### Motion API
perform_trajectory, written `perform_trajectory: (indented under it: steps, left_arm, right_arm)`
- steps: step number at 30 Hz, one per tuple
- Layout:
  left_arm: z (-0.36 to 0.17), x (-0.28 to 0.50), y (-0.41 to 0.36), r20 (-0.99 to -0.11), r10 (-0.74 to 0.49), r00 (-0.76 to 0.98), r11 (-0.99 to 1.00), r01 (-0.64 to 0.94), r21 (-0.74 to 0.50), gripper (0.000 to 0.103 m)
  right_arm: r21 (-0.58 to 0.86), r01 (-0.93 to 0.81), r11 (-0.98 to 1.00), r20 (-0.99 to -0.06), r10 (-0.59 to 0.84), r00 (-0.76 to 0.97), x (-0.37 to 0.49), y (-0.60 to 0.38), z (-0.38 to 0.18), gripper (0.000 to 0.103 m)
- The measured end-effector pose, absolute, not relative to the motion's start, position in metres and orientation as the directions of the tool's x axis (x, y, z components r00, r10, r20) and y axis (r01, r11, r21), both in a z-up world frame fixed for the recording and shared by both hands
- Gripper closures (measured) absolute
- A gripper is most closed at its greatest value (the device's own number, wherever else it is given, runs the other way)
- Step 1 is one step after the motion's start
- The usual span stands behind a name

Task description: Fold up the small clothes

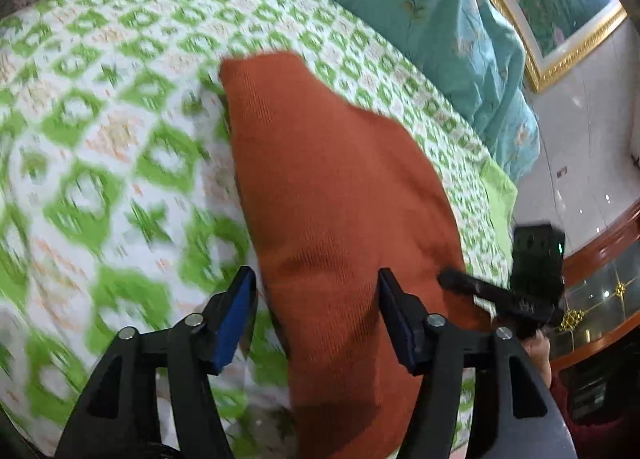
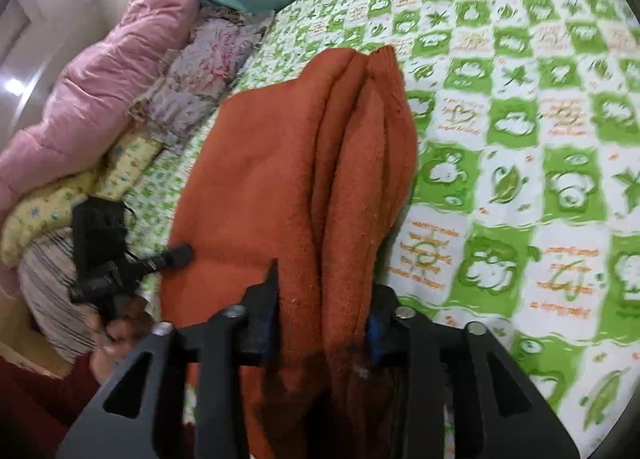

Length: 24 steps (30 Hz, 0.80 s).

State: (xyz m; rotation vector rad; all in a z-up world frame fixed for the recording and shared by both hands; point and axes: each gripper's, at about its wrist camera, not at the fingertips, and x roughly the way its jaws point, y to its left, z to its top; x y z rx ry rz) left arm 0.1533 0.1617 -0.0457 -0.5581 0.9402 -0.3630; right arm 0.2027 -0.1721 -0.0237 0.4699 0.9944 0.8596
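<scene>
A rust-orange knitted garment (image 1: pixel 332 187) lies on the green-and-white patterned bedspread (image 1: pixel 100 131), folded into a long strip. My left gripper (image 1: pixel 318 313) stands open over its near end, the blue pads spread wide with the cloth running between them. In the right wrist view the same garment (image 2: pixel 280 163) shows several stacked folds. My right gripper (image 2: pixel 324 311) straddles that bundle with its jaws apart, and the cloth fills the gap. Each view also catches the other tool: the right gripper (image 1: pixel 460 283) at the garment's right edge, the left gripper (image 2: pixel 176 257) at its left edge.
A teal floral quilt (image 1: pixel 420 11) is piled at the head of the bed, with a pink quilt (image 2: pixel 100 71) and pillows (image 2: pixel 200 75) beside it. A gold-framed picture (image 1: pixel 560 7) hangs on the wall. A hand (image 2: pixel 116 335) holds the left tool. The bedspread (image 2: pixel 520 139) stretches bare to the right.
</scene>
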Motion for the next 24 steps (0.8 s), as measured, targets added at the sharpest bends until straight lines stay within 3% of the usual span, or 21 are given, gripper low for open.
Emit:
perform_trajectory:
  steps: [10,13,14,15,17,20,24]
  left_arm:
    - [-0.059,0.264,0.225,-0.574,-0.569,0.589,0.654,-0.099,-0.750,0.037]
    - [-0.067,0.292,0.235,-0.554,-0.585,0.592,0.618,-0.117,-0.778,0.042]
    - [-0.067,0.299,0.233,-0.550,-0.588,0.593,0.617,-0.111,-0.779,0.052]
    - [-0.067,0.304,0.231,-0.553,-0.591,0.587,0.626,-0.099,-0.774,0.074]
    - [-0.067,0.315,0.220,-0.591,-0.568,0.573,0.672,-0.092,-0.735,0.091]
    - [-0.056,0.328,0.210,-0.637,-0.502,0.585,0.745,-0.081,-0.662,0.094]
    - [-0.022,0.340,0.211,-0.625,-0.400,0.670,0.823,-0.037,-0.566,0.103]
  right_arm:
    - [0.734,-0.312,0.603,-0.460,0.780,0.425,0.192,-0.222,-0.004,0.053]
    - [0.732,-0.321,0.601,-0.453,0.781,0.430,0.185,-0.225,0.002,0.053]
    - [0.731,-0.325,0.601,-0.451,0.782,0.430,0.183,-0.225,0.004,0.053]
    - [0.729,-0.330,0.600,-0.450,0.783,0.429,0.181,-0.224,0.006,0.053]
    - [0.726,-0.340,0.597,-0.449,0.787,0.422,0.179,-0.220,0.010,0.053]
    - [0.717,-0.364,0.595,-0.448,0.793,0.413,0.179,-0.213,0.015,0.053]
    - [0.709,-0.385,0.591,-0.442,0.797,0.411,0.179,-0.207,0.021,0.053]
